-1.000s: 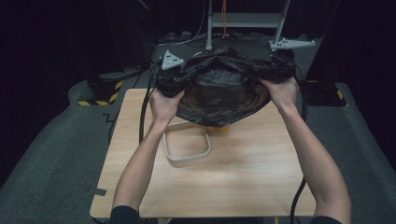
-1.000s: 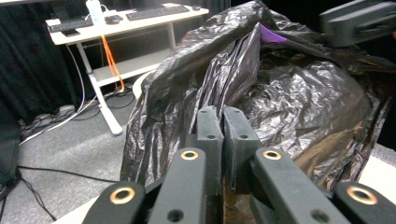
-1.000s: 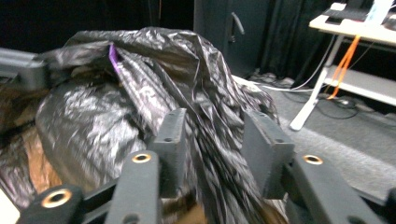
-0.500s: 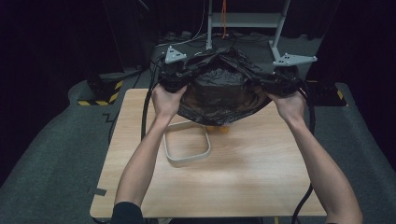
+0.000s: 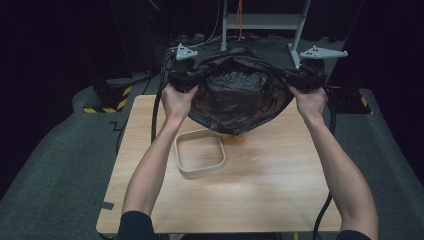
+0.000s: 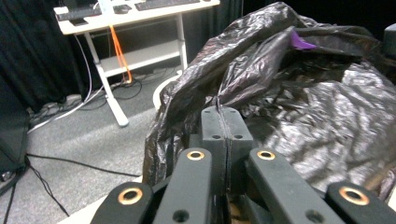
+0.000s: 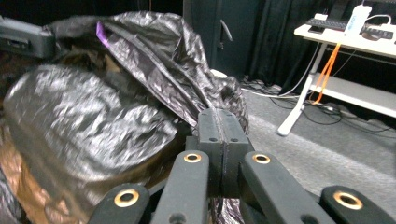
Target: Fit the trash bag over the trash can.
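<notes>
holding black plastic bag (image 5: 237, 97) stretched between left gripper (image 6: 223, 119) and right gripper (image 7: 218, 122), both clamped tight on thin film at opposite rim edges, above far half of wooden table (image 5: 280, 190). right jaws just closed, film between them. risk, judged: slippery film could slide out of either pinch or tear if pulled further apart. below and nearer than the bag: beige square frame (image 5: 200, 153) on tabletop, directly under any lowering path. small orange bit (image 5: 235, 137) under bag, unidentifiable.
</notes>
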`<state>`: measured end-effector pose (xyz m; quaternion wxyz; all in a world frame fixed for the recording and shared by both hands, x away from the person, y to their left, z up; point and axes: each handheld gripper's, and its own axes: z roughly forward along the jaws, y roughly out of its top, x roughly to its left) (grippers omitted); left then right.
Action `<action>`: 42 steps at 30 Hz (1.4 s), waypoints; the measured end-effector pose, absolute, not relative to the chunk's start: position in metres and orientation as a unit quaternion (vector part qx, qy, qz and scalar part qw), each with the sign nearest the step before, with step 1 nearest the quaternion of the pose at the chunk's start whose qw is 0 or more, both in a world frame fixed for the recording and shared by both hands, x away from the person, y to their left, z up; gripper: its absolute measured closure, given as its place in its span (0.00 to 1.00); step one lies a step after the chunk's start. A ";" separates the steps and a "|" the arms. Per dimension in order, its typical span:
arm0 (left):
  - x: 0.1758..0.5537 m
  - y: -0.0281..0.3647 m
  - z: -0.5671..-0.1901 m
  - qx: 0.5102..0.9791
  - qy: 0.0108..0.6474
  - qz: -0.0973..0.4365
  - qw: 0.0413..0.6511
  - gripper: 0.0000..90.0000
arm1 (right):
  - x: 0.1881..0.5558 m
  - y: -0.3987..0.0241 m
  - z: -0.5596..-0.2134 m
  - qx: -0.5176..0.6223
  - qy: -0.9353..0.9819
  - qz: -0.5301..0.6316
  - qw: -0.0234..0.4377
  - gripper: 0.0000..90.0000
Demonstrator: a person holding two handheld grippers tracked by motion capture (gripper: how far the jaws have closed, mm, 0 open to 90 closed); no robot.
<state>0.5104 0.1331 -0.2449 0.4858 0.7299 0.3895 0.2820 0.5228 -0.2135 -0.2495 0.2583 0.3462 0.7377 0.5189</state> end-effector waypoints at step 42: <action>0.611 0.122 -0.256 0.729 0.482 0.265 0.407 0.99 | 0.603 -0.185 -0.270 0.413 0.732 0.458 0.291 1.00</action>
